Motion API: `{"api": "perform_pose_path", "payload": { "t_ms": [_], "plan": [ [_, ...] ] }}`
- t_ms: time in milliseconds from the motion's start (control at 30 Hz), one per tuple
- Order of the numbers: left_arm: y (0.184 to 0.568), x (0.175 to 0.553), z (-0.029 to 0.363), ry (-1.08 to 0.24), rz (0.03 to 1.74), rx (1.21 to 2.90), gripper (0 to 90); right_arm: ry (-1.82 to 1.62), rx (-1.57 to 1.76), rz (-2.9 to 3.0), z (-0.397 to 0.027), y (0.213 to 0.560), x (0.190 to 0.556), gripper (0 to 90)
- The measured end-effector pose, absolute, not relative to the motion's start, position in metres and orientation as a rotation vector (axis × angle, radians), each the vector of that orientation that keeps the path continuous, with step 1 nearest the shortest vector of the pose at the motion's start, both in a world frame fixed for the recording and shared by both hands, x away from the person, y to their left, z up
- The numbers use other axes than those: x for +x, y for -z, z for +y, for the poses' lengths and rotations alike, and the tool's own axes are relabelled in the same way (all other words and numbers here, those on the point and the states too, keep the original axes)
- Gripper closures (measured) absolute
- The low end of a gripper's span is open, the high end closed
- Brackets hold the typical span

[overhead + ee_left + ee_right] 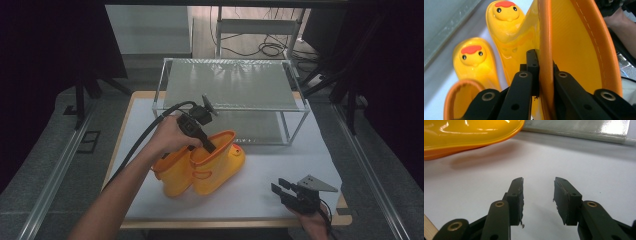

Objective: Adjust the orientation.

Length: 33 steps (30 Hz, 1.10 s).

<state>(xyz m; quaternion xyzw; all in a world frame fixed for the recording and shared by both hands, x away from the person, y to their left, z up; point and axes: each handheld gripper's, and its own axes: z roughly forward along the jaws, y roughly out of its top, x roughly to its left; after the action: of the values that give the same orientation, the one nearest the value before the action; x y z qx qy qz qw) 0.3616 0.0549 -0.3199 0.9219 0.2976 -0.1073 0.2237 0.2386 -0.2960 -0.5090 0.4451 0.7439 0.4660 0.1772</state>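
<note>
yellow boot | left tool pinching its rim | right tool spread, holding nothing

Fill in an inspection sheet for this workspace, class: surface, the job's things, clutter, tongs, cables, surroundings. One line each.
Surface: table under a white cover, wooden edge showing.
Job's things: two yellow duck-faced boots; right boot gripped at its orange-trimmed top rim, left boot close beside it.
Clutter: nothing seen.
Tongs: left tongs shut on the right boot's rim, one jaw inside the shaft, one outside; right tongs open, holding nothing, low over the table's near right corner.
Cables: black cable trailing from the left tongs; loose leads on the floor behind.
Surroundings: two-tier shelf at the table's far side; grey floor, dark curtains.
</note>
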Motion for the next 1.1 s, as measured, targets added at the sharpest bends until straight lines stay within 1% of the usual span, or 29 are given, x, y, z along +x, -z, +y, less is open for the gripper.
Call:
{"api": "perform_pose_path", "payload": {
  "t_ms": [167, 467, 567, 633, 700, 800, 933, 1000, 1100],
  "plan": [
    [0.328, 0.355, 0.066, 0.297, 0.842, 2.54, 88.3, -1.32, 1.261, 2.105, -0.297, 0.509, 0.239, 58.6],
    [0.339, 0.347, 0.079, 0.283, 0.829, 2.56, 87.9, -1.316, 1.261, 2.11, -0.295, 0.51, 0.239, 58.6],
    [0.343, 0.347, 0.081, 0.291, 0.825, 2.564, 86.0, -1.316, 1.261, 2.11, -0.295, 0.51, 0.239, 58.6],
    [0.345, 0.345, 0.081, 0.319, 0.812, 2.552, 82.8, -1.318, 1.262, 2.107, -0.296, 0.51, 0.239, 58.6],
    [0.344, 0.343, 0.08, 0.313, 0.808, 2.548, 79.2, -1.318, 1.264, 2.106, -0.296, 0.51, 0.24, 58.6],
    [0.343, 0.342, 0.083, 0.302, 0.813, 2.547, 76.4, -1.317, 1.26, 2.108, -0.296, 0.51, 0.24, 58.6],
    [0.335, 0.343, 0.087, 0.305, 0.808, 2.478, 66.1, -1.319, 1.258, 2.105, -0.296, 0.51, 0.239, 58.6],
    [0.33, 0.343, 0.089, 0.294, 0.815, 2.462, 58.7, -1.318, 1.264, 2.104, -0.296, 0.51, 0.24, 58.6],
    [0.321, 0.344, 0.092, 0.291, 0.829, 2.432, 52.8, -1.316, 1.26, 2.107, -0.296, 0.51, 0.24, 58.6]
  ]
}}
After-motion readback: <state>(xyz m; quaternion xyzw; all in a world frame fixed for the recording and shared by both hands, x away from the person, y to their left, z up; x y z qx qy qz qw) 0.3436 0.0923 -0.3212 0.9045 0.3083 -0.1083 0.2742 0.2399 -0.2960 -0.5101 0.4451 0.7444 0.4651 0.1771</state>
